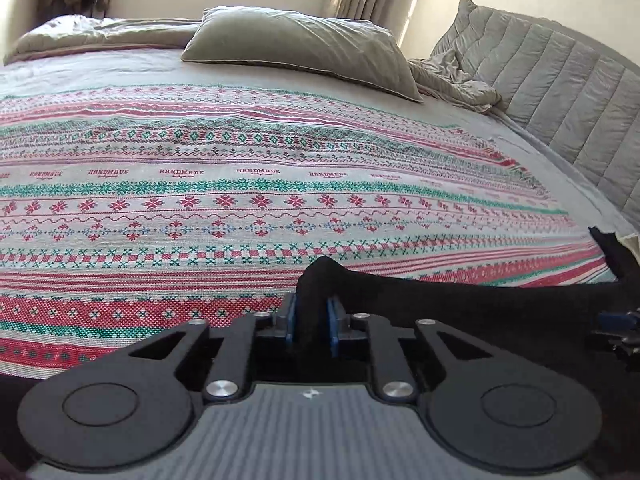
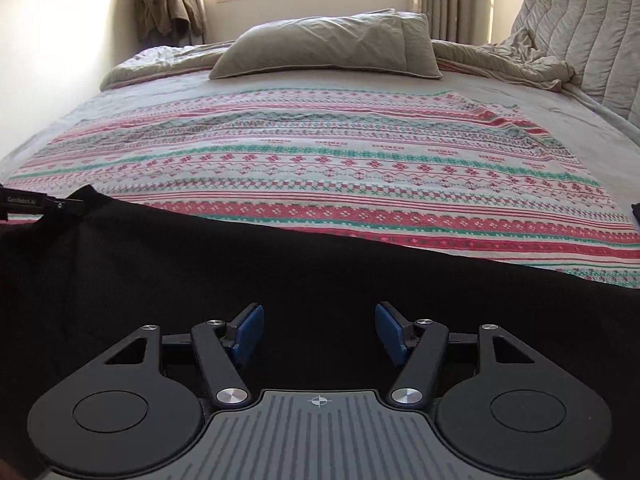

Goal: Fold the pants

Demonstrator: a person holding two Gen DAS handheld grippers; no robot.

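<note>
- Along the near edge of the bed [image 2: 592,128], on the striped red, green and white woven blanket [image 2: 320,168], the black soft-fabric pants [image 2: 200,272] lie spread from the near-left corner toward the near-right; the right wrist view shows their far edge running diagonally across the blanket.
- Left gripper [image 1: 311,318]: the blue-padded jaws are closed together on a raised bunch of the black fabric [image 1: 320,276], pinched up off the blanket. The cloth trails away to the right from this pinch.
- Right gripper [image 2: 319,328]: the jaws stand wide apart over the black fabric, holding nothing. Contact with the cloth beneath cannot be determined.
- Handling judgement: the fabric drapes and creases readily, so it appears light, limp and non-fragile. It will sag between grip points and may slip from a shallow pinch.
- Recommended hold: take an edge or corner, with enough cloth between the pads, well apart from the left grip, so the span stays taut during the fold.
- Beyond, a grey pillow [image 2: 328,48] lies at the far edge, well apart from the pants.
</note>
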